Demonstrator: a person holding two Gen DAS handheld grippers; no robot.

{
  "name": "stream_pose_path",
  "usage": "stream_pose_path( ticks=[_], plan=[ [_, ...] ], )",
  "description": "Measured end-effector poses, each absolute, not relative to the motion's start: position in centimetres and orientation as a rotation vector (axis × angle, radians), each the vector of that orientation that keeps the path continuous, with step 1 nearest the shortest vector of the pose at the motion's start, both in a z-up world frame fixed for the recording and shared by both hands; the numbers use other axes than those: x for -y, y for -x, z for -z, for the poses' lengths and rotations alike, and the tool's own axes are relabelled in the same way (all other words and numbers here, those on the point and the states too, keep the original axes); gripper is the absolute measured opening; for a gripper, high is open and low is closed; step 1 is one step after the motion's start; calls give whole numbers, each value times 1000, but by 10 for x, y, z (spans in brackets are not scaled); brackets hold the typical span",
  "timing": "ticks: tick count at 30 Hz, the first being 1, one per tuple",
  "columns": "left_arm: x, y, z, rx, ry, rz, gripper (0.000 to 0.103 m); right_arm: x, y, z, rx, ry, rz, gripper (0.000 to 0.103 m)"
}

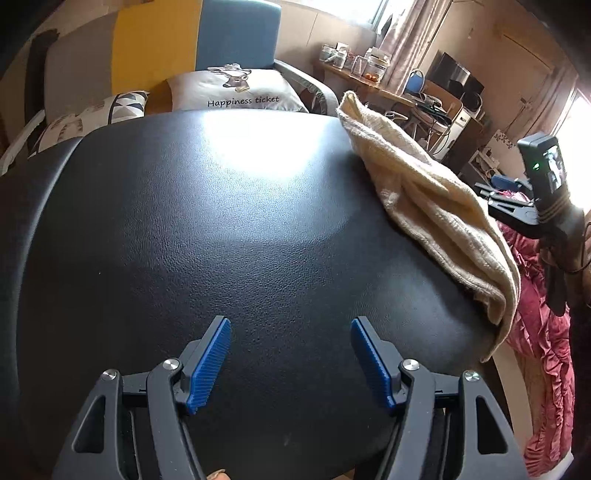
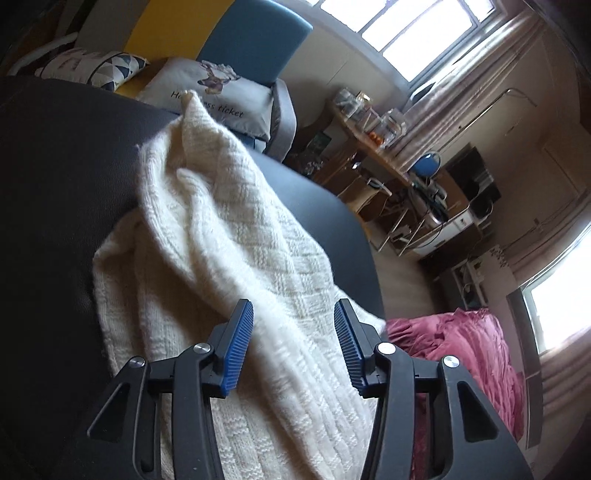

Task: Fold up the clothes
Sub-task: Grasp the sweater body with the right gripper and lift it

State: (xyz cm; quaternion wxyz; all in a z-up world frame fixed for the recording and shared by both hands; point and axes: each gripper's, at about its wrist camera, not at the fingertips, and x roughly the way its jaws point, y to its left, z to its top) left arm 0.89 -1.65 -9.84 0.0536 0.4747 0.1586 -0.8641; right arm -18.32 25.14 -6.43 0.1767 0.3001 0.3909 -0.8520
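your left gripper [image 1: 290, 328] hangs over the bare black table [image 1: 221, 229] with its jaws spread wide and nothing between the blue pads [image 1: 208, 363]. your right gripper [image 2: 293, 314] also has its jaws apart, and they sit just above the cream knitted sweater [image 2: 229, 236] with a ridge of the knit showing in the gap; the pads [image 2: 236, 350] are not pressed on the cloth.

from the left wrist view, the sweater [image 1: 436, 210] lies bunched along the table's right edge, running from the far corner back toward you, with its near end drooping over the rim. from the right wrist view it is crumpled in loose folds, one point standing up at the far end.

beside the table on the right you have a heap of pink-red fabric [image 2: 461, 354], lower than the tabletop. beyond the table's far edge sits a grey cushion [image 1: 240, 90] printed "happiness ticket", resting on a blue and yellow sofa [image 1: 236, 33]. the right gripper's camera body [image 1: 546, 177] shows at the left view's right edge.
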Motion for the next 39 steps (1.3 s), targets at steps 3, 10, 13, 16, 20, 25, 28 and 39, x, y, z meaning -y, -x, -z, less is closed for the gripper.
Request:
stream_pose_path(
  ticks=[3, 10, 13, 16, 20, 25, 28, 39],
  plan=[
    [19, -5, 103, -471, -1461, 2626, 68, -250, 182, 61, -1122, -802, 2430, 46],
    [16, -2, 111, -455, -1492, 2636, 68, -272, 201, 96, -1042, -964, 2389, 46],
    [19, -5, 111, -432, -1491, 2639, 68, -282, 209, 104, -1009, -990, 2412, 46],
    [23, -9, 111, -422, -1484, 2631, 68, -286, 227, 94, -1024, -970, 2511, 33],
    [35, -16, 111, -444, -1464, 2618, 68, -302, 266, 66, -935, -992, 2676, 34],
    [52, -25, 108, -509, -1408, 2613, 68, -316, 262, 23, -601, -985, 2680, 75],
    [61, -29, 109, -531, -1386, 2613, 68, -301, 217, 17, -564, -954, 2496, 85],
    [60, -18, 95, -646, -1380, 2679, 55, -263, 117, 55, -772, -922, 2367, 83]
  ],
)
